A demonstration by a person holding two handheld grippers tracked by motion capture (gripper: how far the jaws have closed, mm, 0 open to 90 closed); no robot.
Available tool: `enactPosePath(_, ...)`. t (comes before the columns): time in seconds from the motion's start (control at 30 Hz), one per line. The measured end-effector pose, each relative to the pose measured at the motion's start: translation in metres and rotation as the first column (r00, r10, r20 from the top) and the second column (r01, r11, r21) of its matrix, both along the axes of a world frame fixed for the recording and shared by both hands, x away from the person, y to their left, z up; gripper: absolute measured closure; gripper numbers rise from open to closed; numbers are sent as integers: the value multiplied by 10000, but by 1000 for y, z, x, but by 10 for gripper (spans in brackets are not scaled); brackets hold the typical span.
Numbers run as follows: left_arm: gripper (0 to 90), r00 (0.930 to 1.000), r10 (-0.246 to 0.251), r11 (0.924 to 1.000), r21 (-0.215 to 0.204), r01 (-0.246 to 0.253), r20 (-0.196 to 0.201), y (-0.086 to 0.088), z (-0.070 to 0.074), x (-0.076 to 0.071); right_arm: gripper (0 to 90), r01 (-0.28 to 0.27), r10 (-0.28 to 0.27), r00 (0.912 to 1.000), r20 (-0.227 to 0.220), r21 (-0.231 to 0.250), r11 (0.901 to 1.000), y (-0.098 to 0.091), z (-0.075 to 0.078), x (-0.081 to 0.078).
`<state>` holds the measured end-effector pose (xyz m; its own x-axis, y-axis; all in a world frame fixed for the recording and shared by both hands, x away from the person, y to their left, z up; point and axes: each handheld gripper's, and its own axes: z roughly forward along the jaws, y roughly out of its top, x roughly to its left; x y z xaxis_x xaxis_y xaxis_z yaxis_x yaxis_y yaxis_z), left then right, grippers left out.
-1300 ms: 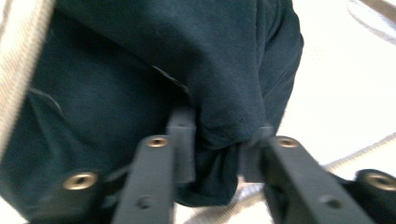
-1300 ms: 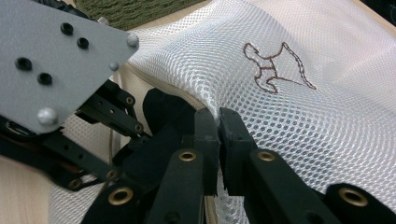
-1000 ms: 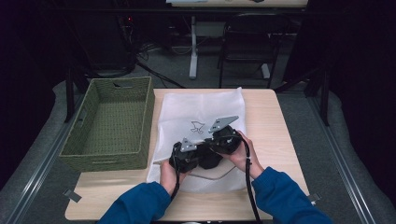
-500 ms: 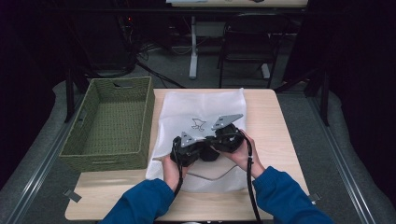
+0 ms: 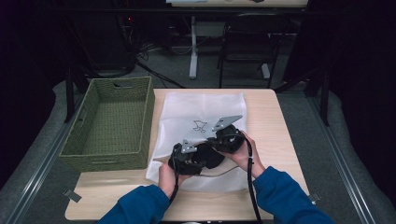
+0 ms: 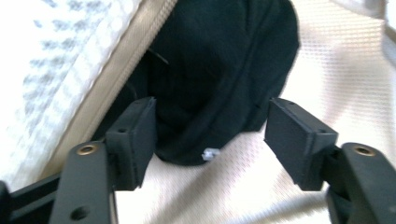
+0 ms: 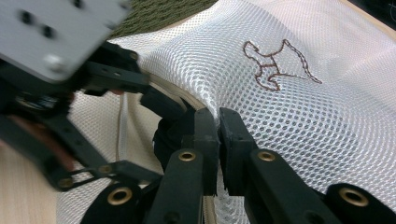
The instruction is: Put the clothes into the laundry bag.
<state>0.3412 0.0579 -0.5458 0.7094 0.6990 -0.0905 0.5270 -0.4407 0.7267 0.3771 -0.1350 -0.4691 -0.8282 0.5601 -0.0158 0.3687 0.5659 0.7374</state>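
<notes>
Mesh laundry bag (image 5: 201,135), white with a small brown outline figure (image 5: 200,125) stitched on it, lies flat across the middle of the wooden surface (image 5: 275,126), and its near end reaches the person's hands. A green woven basket (image 5: 112,123) stands just beside the bag on the left of the surface, its long side close to the bag's edge. At the near, zippered opening of the bag sits a black garment (image 6: 219,74), partly inside the mesh; in the left gripper view its dark bulk lies between the beige zipper band (image 6: 116,70) and the pale inner mesh.

The right hand-held gripper (image 7: 218,140) has its jaws pressed together on the upper layer of the bag at the opening, so that the mesh puckers and rises there above the garment. The left hand-held gripper (image 6: 210,137) points into that opening; its jaws have just been opening and now stand apart on either side of the garment's lower edge, and the pads do not press on the cloth. Both grippers sit close together over the bag's near end in the high view, held by hands in blue sleeves (image 5: 289,196).
</notes>
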Motion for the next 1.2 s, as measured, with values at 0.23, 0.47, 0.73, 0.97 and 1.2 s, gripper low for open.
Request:
enactPosePath(0.23,312,9992,115,9998,147,-121,387,-10,-6,-11,872,-54,54,10000,7,-29,10000,1,0,0)
enactPosePath(0.47,427,9954,711,9957,557,-747,639,-17,-20,1,864,-18,21,9998,-181,132,9999,1,0,1)
enactPosePath(0.73,742,9949,681,9969,338,-708,750,-23,-25,4,868,-17,31,9990,-452,308,9995,0,-2,2)
enactPosePath(0.97,768,9922,919,9958,-34,-919,842,-23,-22,11,874,2,16,9987,-506,345,9994,0,0,1)
enactPosePath(1.2,769,9780,1716,9830,-865,-1620,1187,-29,-11,28,876,224,-168,9986,-507,1122,9934,-6,12,1)
